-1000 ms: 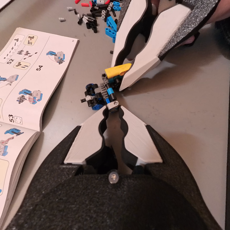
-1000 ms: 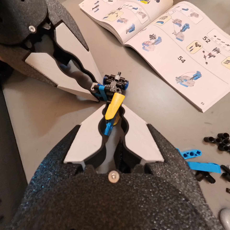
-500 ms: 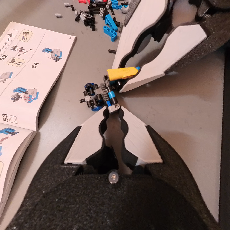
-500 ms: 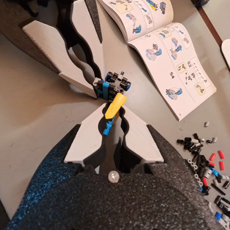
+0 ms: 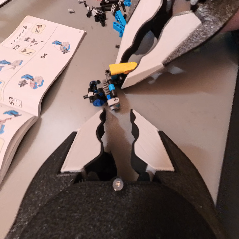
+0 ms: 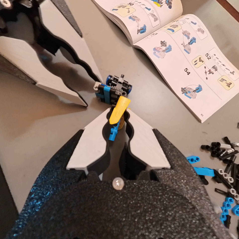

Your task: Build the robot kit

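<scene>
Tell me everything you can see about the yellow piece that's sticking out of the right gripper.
The yellow piece is a smooth, glossy plastic panel, blunt at one end and tapering to a rounded point. It sits clamped at the tips of the right gripper, tilted, with a blue pin connector below it. Its blunt end meets the small black, blue and grey assembly on the grey table.

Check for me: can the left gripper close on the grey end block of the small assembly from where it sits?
Probably yes. The left gripper is open, and the grey end block lies just beyond its fingertips with nothing between. The right gripper grips the far yellow end.
</scene>
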Demonstrator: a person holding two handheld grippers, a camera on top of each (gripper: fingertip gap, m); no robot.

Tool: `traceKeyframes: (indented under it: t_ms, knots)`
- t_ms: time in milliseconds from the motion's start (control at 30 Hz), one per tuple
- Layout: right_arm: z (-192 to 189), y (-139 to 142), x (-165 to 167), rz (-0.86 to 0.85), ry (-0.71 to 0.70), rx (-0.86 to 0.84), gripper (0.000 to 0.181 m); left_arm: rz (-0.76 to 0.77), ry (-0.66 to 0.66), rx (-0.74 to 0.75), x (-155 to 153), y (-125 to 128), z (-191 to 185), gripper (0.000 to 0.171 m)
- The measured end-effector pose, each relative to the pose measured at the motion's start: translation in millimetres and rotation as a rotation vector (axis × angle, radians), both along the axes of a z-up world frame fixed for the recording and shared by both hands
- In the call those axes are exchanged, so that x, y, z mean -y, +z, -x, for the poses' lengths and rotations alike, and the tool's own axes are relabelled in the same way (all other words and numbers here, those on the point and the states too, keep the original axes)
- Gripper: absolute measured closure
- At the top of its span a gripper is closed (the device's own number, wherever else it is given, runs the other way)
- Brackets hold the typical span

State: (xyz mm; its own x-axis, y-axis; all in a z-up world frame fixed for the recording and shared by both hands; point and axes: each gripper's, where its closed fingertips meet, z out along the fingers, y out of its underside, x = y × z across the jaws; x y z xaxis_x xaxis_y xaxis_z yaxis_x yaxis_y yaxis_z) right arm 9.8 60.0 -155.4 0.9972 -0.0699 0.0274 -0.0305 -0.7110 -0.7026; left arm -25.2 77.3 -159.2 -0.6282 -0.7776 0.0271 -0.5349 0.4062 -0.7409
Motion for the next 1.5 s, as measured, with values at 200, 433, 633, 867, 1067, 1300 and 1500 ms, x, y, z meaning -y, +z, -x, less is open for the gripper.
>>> traceKeyframes:
  t_ms: [200, 433, 633, 867, 1067, 1300, 1500]
  knots:
    - [5.6, 0.0, -4.0, 0.0, 0.011, -0.001, 0.164, 0.067, 0.073, 0.142, -6.0, 37.3, -1.4, 0.134]
    - [5.8, 0.7, -5.7, -0.004, -0.023, -0.068, 0.164, 0.089, 0.111, 0.092, -6.3, 22.3, -19.6, 0.147]
    - [4.9, 0.7, -5.4, -0.013, -0.027, -0.069, 0.164, -0.077, 0.043, 0.209, -6.5, 21.1, -21.2, 0.156]
    - [1.9, 16.5, -1.4, -0.099, -0.042, -0.021, 0.153, -0.099, 0.044, 0.246, -7.4, 22.7, -21.6, 0.161]
    - [-7.0, 18.6, -1.0, -0.125, -0.087, -0.095, 0.159, -0.071, 0.051, 0.231, -7.3, 22.9, -21.6, 0.162]
    - [-0.2, 14.9, -9.8, -0.113, -0.107, -0.206, 0.164, -0.121, 0.065, 0.265, -6.9, 23.8, -22.4, 0.163]
    - [1.8, 15.5, -7.1, -0.062, -0.155, -0.168, 0.165, -0.152, 0.094, 0.282, -5.3, 24.0, -23.4, 0.164]
